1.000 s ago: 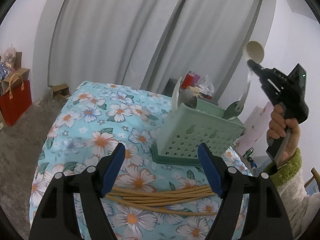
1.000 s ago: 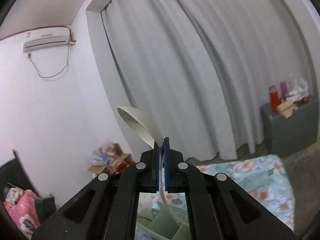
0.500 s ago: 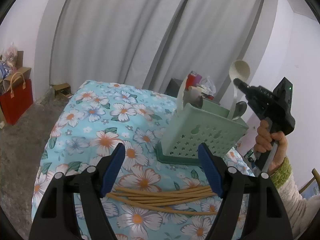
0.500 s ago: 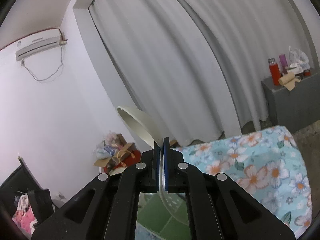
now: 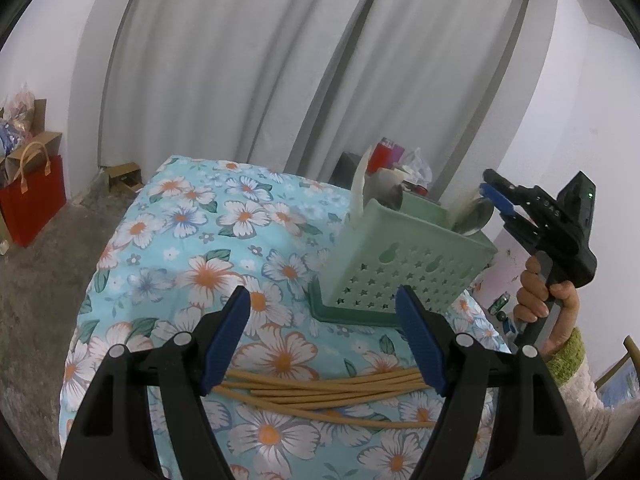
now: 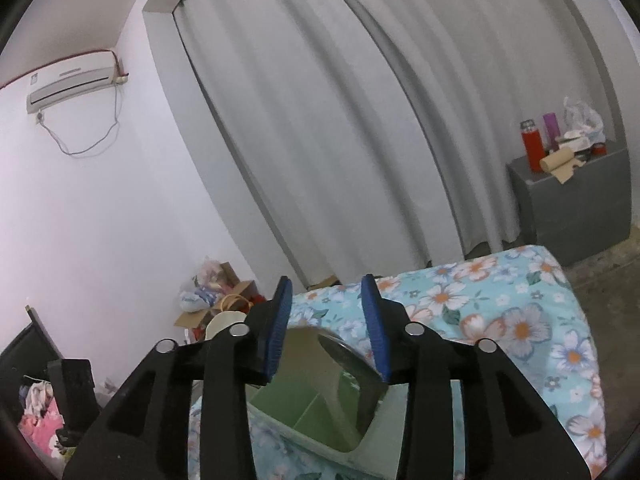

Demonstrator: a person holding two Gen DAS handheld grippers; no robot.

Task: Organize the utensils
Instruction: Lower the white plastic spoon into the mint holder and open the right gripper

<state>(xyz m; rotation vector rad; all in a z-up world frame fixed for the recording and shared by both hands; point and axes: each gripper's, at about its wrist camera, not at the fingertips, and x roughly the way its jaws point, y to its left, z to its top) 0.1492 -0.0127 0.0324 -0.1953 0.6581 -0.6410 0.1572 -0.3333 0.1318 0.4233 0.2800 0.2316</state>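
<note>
A: My right gripper [image 6: 326, 324] jaws are spread and empty over the caddy [image 5: 404, 256], near the table's [image 5: 168, 240] far right corner, spoons [image 5: 474, 216] standing inside.

B: Left gripper [image 5: 324, 340]?

A: Mine's spread too, straddling the chopsticks [image 5: 320, 394] at the near edge, probably next.

1. The left wrist camera sits low near the green caddy [image 5: 404, 256], facing the curtains across it.
2. The right wrist camera looks closely down over the same caddy [image 6: 316, 412].
</note>
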